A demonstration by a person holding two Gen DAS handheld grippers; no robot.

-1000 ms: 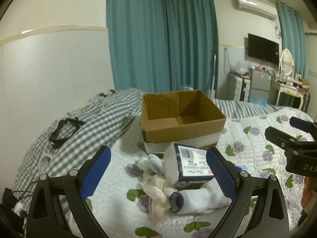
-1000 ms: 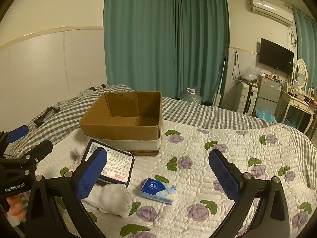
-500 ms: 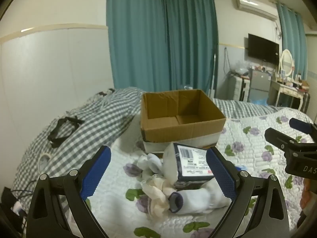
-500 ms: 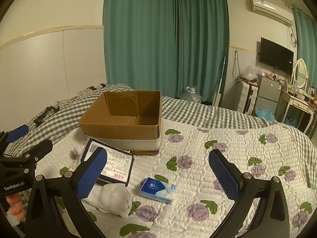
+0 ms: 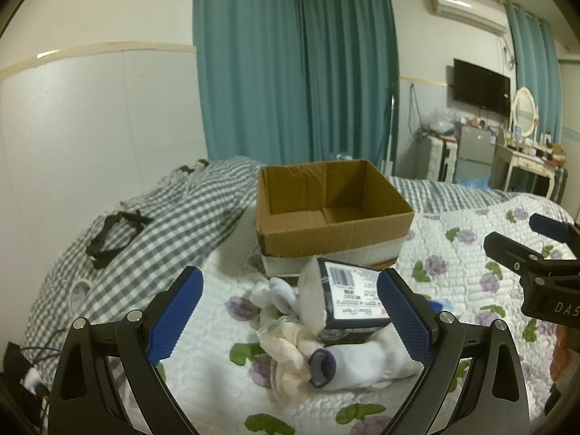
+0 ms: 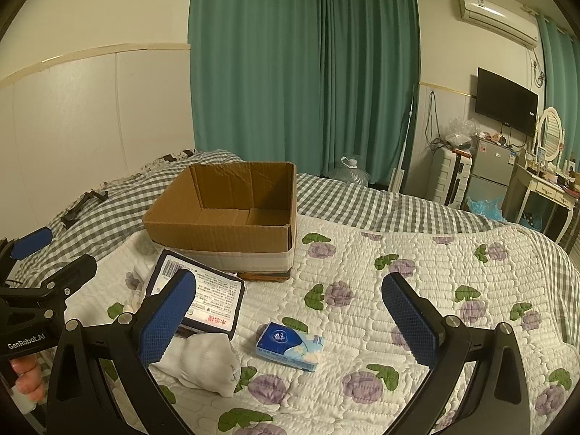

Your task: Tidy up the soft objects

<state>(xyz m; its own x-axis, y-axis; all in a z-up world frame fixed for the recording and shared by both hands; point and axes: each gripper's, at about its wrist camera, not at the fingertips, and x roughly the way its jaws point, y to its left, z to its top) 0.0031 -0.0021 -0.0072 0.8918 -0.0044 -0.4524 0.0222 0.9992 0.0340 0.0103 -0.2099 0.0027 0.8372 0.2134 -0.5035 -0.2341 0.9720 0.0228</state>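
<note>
Both claws, left [image 5: 290, 313] and right [image 6: 289, 317], hang spread wide and holding nothing above the bed [image 6: 417, 275], where white socks [image 5: 362, 360], a dark packet [image 5: 353, 299] and a tissue pack [image 6: 289, 346] lie just before the open cardboard box [image 6: 232, 214].

"GenRobot.AI" showing on the left gripper [image 6: 36, 272] body, "DAS" showing on the right gripper [image 5: 543, 250] body, barcode and small unreadable print showing on the dark package [image 6: 197, 295] label

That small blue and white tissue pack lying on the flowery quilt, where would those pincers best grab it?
Probably across its short width, coming straight down from above. The small blue and white tissue pack lies flat and alone on the floral quilt, so its two long sides are free. The right gripper, open, already has it between its fingers in view.
</note>
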